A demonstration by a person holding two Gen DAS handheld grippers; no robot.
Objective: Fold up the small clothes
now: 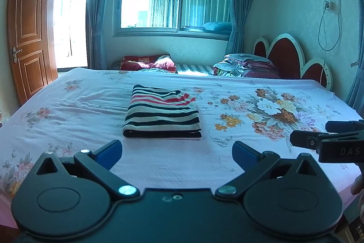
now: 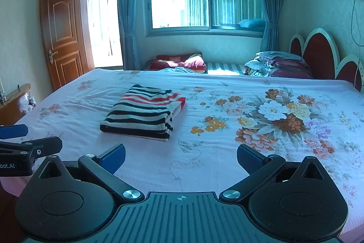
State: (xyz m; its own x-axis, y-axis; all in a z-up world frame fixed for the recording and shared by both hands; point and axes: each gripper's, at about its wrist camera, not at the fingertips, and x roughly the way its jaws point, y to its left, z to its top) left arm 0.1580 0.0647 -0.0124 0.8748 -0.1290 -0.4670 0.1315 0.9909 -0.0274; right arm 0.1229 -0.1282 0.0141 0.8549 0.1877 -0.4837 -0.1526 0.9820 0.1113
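A small striped garment (image 1: 162,114) in black, white and red lies folded into a neat rectangle on the floral bedsheet (image 1: 79,111). It also shows in the right wrist view (image 2: 143,113). My left gripper (image 1: 177,153) is open and empty, a short way in front of the garment's near edge. My right gripper (image 2: 181,157) is open and empty, nearer than the garment and to its right. The right gripper shows at the right edge of the left wrist view (image 1: 327,140); the left gripper shows at the left edge of the right wrist view (image 2: 20,147).
The bed has a red and white headboard (image 1: 293,56) at the right. Folded bedding (image 1: 248,65) and a red quilt (image 1: 147,63) lie beyond the bed under the window. A wooden door (image 1: 29,35) stands open at left.
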